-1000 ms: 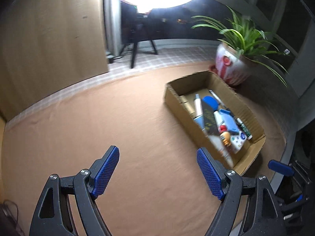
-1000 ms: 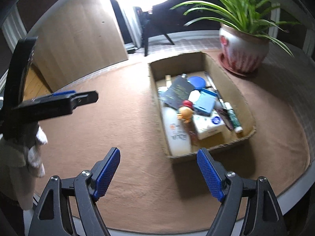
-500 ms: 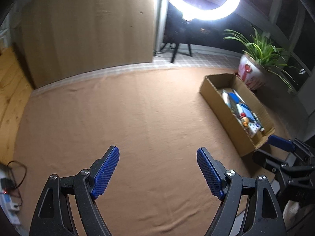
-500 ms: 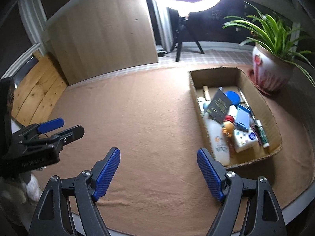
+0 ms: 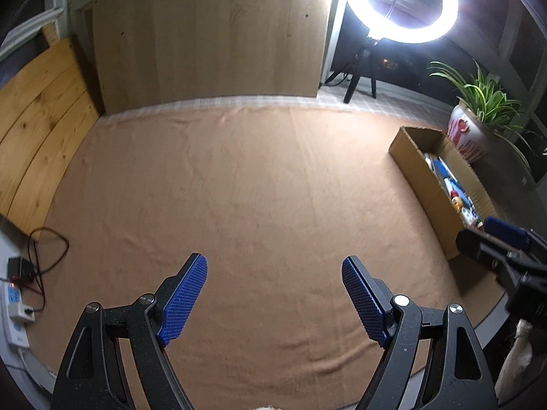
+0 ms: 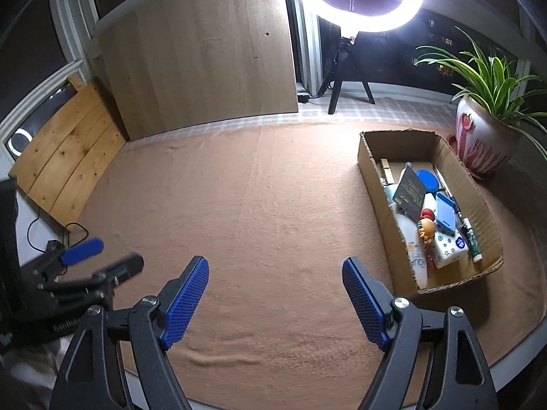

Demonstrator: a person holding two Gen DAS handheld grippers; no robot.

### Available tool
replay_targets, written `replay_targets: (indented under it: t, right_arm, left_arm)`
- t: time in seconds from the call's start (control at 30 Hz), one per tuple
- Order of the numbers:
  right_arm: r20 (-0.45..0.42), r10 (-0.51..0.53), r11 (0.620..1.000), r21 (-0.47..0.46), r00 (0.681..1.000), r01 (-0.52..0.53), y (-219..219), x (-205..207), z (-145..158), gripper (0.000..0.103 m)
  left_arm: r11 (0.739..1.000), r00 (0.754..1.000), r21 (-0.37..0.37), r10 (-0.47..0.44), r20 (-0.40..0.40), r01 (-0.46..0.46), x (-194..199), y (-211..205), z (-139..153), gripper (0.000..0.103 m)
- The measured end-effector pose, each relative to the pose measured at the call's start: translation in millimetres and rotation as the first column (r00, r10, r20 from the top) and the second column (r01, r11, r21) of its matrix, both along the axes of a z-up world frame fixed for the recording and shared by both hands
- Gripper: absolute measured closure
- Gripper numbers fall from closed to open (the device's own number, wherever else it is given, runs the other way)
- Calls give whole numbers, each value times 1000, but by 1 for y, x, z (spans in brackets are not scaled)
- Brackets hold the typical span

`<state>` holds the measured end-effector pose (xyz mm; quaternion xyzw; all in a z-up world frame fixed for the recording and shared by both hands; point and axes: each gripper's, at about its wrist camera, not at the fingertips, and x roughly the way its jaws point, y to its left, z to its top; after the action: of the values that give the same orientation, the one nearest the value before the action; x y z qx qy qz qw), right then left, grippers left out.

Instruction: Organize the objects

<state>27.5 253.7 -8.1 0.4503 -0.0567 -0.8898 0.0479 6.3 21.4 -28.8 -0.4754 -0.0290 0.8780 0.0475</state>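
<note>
An open cardboard box (image 6: 376,174) (image 5: 415,167) stands on the right of the brown cloth, filled with several small items: a dark booklet (image 6: 410,196), a blue round lid (image 6: 427,179), a white tube (image 6: 415,249), a small orange figure (image 6: 425,229), a marker (image 6: 471,239). My left gripper (image 5: 275,273) hovers open over bare cloth, well left of the box, nothing between its blue pads. My right gripper (image 6: 275,273) is also open and empty, near the front edge, left of the box. Each gripper shows at the edge of the other's view.
A potted plant (image 6: 485,136) stands behind the box at the right. A ring light (image 6: 355,0) on a tripod glares at the back, next to a leaning wooden board (image 6: 198,61). A plank (image 5: 30,119), a cable and a power strip (image 5: 15,307) lie at the left.
Both grippers have swung left and drawn back from the box, which now sits smaller at the right of each view. Both stayed open and empty.
</note>
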Motion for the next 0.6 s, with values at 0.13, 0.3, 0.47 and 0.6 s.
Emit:
replay_targets:
  t: [0.13, 0.3, 0.47, 0.6]
  right_arm:
    - [-2, 1, 1000, 4, 1000, -1, -8, 0, 0, 26]
    - [-10, 1, 1000, 17, 1000, -1, -13, 2, 0, 26]
    - [-12, -4, 1000, 25, 1000, 4, -14, 2, 0, 26]
    - [-17, -6, 999, 31, 1000, 6, -12, 2, 0, 26]
  left_arm:
    - [1000, 1000, -1, 11, 8, -11, 9, -6, -3, 19]
    - [1000, 999, -5, 30, -15, -30, 16, -12, 5, 19]
    - [999, 999, -9, 30, -28, -31, 15, -10, 11, 19]
    - [999, 999, -9, 30, -31, -31, 12, -7, 13, 19]
